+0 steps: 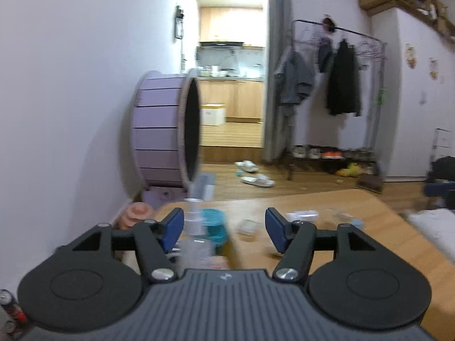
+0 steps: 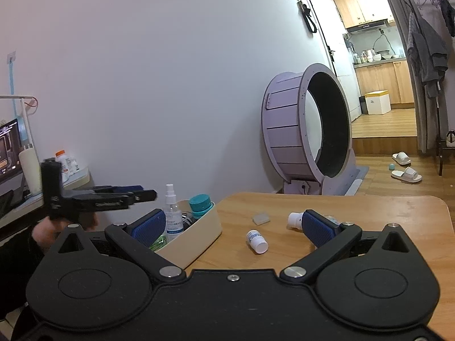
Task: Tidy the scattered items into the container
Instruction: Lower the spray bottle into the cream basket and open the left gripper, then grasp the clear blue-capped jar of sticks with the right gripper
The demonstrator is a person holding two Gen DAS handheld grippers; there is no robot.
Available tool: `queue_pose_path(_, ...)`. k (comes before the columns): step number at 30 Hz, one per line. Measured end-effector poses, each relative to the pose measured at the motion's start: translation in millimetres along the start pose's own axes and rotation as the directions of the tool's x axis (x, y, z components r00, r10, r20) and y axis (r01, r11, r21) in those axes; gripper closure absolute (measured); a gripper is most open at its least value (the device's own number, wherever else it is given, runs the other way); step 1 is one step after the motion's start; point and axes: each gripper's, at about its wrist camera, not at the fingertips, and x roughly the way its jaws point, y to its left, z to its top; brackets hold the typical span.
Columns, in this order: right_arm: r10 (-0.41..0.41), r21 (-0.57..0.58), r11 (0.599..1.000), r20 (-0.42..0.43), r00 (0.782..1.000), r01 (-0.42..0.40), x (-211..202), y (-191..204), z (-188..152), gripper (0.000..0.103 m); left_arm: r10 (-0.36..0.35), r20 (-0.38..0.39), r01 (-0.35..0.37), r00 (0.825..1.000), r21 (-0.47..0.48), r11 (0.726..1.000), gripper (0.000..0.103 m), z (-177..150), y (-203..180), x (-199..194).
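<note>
A cream container stands on the wooden table at its left end. It holds a clear spray bottle, a teal-lidded jar and a green item. A white pill bottle, a small translucent box and a second white bottle lie loose on the table. My right gripper hangs open and empty above them. A hand holds my left gripper just left of the spray head. In the blurred left wrist view, the left gripper is open, with the spray bottle and the jar beyond its fingers.
A large purple wheel stands against the wall behind the table. Slippers lie on the floor near a kitchen doorway and a clothes rack. A desk with a monitor sits at the left. Pale bedding lies to the right.
</note>
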Motion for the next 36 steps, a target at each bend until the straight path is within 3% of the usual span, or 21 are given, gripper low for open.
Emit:
queue_pose_path(5,-0.035,0.005,0.999,-0.003,0.999,0.035,-7.1,-10.3,-0.7,0.0,-0.122,-0.025,0.122,0.992,-0.001,0.993,0.04,-5.9,-39.8,11.9)
queue_pose_path(16,-0.173,0.051,0.984,-0.014,0.985,0.174,-24.7,-49.9,-3.9,0.0,-0.265,-0.146,0.27,0.953,0.012,0.963,0.04,-21.4,-111.9,85.7)
queue_pose_path(24,-0.274,0.063,0.957,-0.121,0.954,0.283,5.3,-69.6,-18.7,0.0,-0.241,-0.184,0.247,0.953,0.006,0.969,0.04,-25.2,-106.4,88.3)
queue_pose_path(29,-0.293,0.016,0.954,-0.175,0.94,0.3,37.7,-65.6,-19.2,0.0,-0.264,-0.166,0.256,0.95,-0.064,0.964,0.039,-20.4,-90.6,83.5)
queue_pose_path(36,-0.305,-0.033,0.951,-0.231,0.924,0.306,78.8,-62.4,-21.6,0.0,-0.27,-0.158,0.261,0.95,-0.073,0.963,0.039,-20.5,-85.8,78.9)
